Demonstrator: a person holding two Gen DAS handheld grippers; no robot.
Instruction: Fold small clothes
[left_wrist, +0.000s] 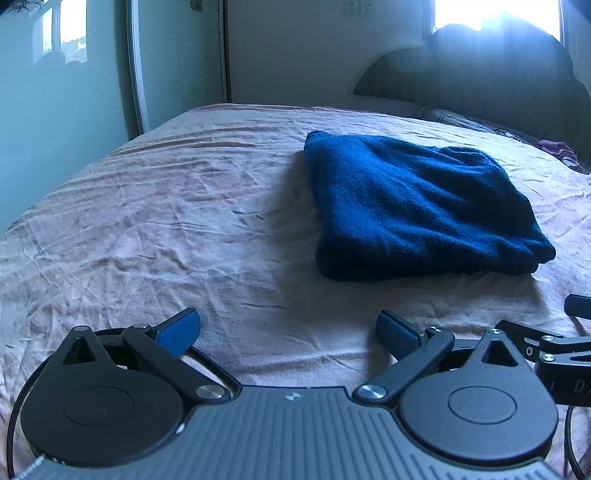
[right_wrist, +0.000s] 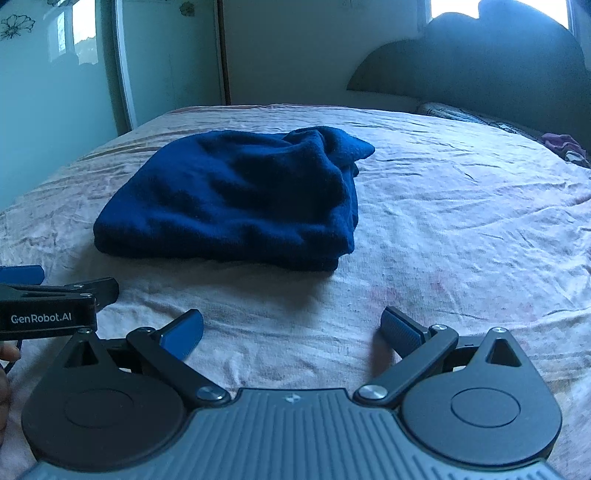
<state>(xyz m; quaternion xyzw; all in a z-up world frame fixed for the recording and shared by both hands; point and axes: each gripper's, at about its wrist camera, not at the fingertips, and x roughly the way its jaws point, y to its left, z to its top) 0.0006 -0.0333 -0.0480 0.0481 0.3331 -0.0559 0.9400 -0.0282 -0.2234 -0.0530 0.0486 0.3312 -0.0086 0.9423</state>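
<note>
A dark blue fleece garment (left_wrist: 421, 206) lies folded in a thick rectangle on the pink bed sheet (left_wrist: 184, 206). In the right wrist view it (right_wrist: 236, 199) sits ahead and to the left, with a bunched corner at its far right. My left gripper (left_wrist: 288, 332) is open and empty, hovering over the sheet short of the garment's near edge. My right gripper (right_wrist: 291, 332) is open and empty, also short of the garment. Each gripper shows at the edge of the other's view: the right one (left_wrist: 576, 306), the left one (right_wrist: 22, 275).
A dark headboard (left_wrist: 480, 74) stands at the far right of the bed. Crumpled patterned and purple cloth (right_wrist: 561, 144) lies by it. A mirrored wardrobe door (left_wrist: 55, 92) and wall stand to the left, beyond the bed's edge.
</note>
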